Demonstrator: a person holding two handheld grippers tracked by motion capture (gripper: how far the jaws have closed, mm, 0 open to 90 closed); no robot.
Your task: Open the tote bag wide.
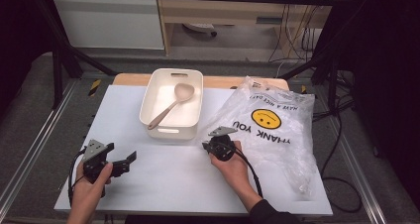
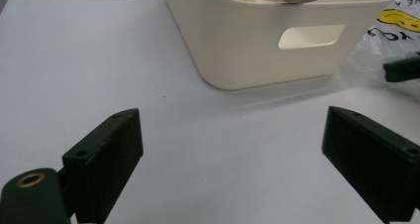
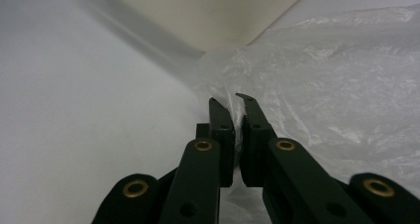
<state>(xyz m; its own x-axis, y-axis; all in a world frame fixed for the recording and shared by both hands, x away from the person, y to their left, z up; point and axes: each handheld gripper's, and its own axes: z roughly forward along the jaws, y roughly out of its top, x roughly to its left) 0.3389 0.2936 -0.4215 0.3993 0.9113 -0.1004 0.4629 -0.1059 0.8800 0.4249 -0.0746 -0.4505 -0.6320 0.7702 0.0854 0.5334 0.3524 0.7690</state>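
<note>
A clear plastic bag (image 1: 270,125) printed with a yellow smiley lies crumpled on the right half of the white table. My right gripper (image 1: 207,143) is at the bag's near left corner. In the right gripper view its jaws (image 3: 233,102) are shut on a thin fold of the bag's edge (image 3: 337,85). A cream bin (image 1: 171,130) stands mid-table with a beige ladle (image 1: 173,102) lying inside. My left gripper (image 1: 130,159) rests low at the front left, open, with nothing between its jaws (image 2: 233,130), and faces the bin (image 2: 247,50).
The table top (image 1: 163,179) is a white sheet with bare room in front of the bin and to its left. Black frame bars and cables run around the table's sides. The right gripper's jaw tip (image 2: 401,68) shows at the edge of the left gripper view.
</note>
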